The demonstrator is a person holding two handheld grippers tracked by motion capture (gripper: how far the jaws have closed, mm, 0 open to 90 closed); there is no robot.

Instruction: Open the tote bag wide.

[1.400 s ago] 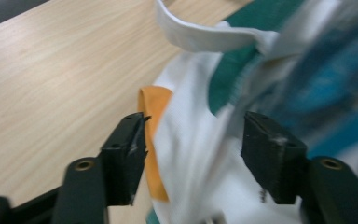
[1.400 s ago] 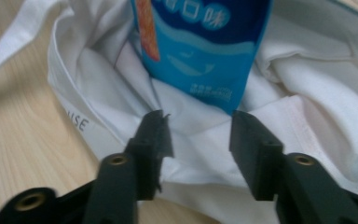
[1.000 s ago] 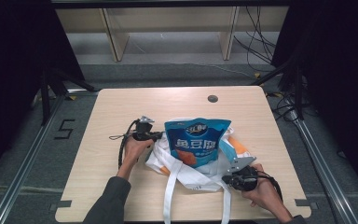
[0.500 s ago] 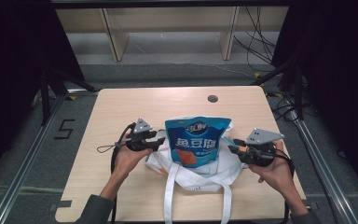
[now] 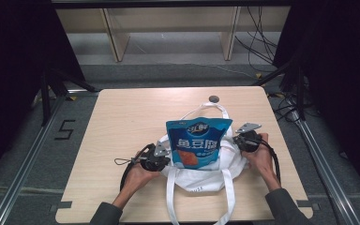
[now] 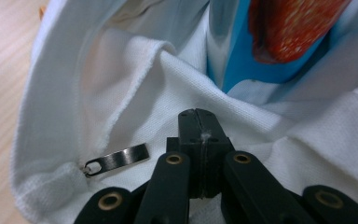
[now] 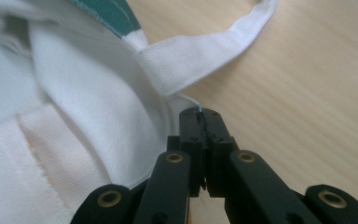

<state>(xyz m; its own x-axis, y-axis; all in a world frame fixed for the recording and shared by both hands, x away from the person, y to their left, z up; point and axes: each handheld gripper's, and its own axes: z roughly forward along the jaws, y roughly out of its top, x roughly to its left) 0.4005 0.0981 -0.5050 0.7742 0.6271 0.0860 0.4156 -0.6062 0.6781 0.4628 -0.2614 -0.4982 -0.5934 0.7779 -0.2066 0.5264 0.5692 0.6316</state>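
Observation:
A white tote bag (image 5: 201, 174) lies in the middle of the table with a blue snack pouch (image 5: 198, 143) standing up in its mouth. My left gripper (image 5: 165, 160) is at the bag's left rim. In the left gripper view the jaws (image 6: 199, 127) are shut on a fold of the white cloth (image 6: 135, 84), with a metal zip pull (image 6: 117, 159) just to their left and the blue pouch (image 6: 242, 60) behind. My right gripper (image 5: 236, 140) is at the bag's right rim, and its jaws (image 7: 200, 121) are shut on the cloth edge (image 7: 98, 121) beside a strap (image 7: 214, 51).
The wooden table (image 5: 122, 117) has a small dark round hole (image 5: 213, 99) near its far edge. One bag handle (image 5: 208, 108) loops toward the far side, and two straps (image 5: 171, 201) trail toward the person. Shelving legs stand on the floor beyond.
My right gripper has moved away from the person and in to the bag's right rim. The left gripper has come nearer to the person. A bag handle now lies on the far side.

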